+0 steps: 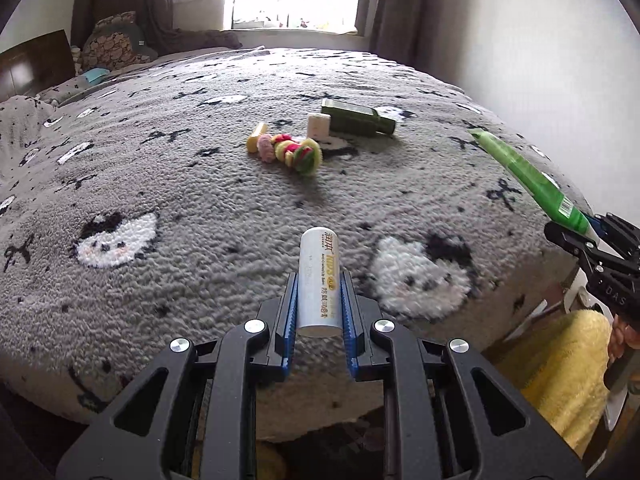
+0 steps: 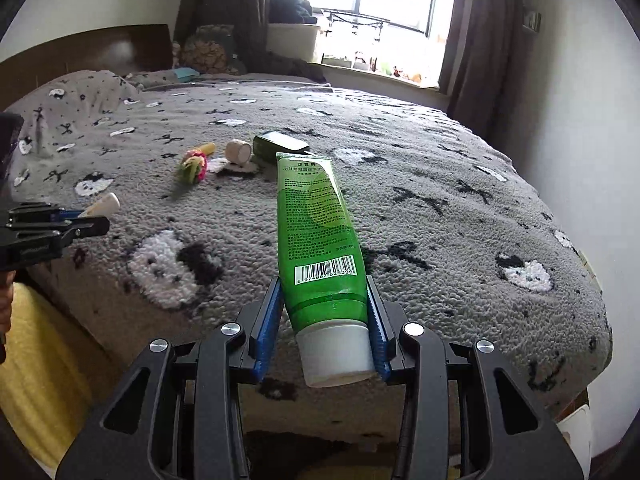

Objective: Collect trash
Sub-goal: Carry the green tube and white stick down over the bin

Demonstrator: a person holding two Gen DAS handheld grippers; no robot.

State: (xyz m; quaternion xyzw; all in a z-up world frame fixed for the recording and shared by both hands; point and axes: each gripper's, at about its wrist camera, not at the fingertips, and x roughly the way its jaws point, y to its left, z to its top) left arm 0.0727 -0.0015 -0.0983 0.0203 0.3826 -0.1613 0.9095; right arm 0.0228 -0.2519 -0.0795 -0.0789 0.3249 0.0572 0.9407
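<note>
Left gripper (image 1: pixel 319 300) clamping a white lip-balm tube (image 1: pixel 319 280), right gripper (image 2: pixel 325 312) squeezing a green cream tube (image 2: pixel 318 236) (cap toward camera), grey fleece bedspread (image 1: pixel 200 200) below, dark green bottle (image 1: pixel 358 117) further back.

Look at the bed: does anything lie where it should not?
Yes. A dark green bottle lies on its side on the grey blanket, with a small white jar and a colourful toy beside it: loose clutter on bedding.
</note>
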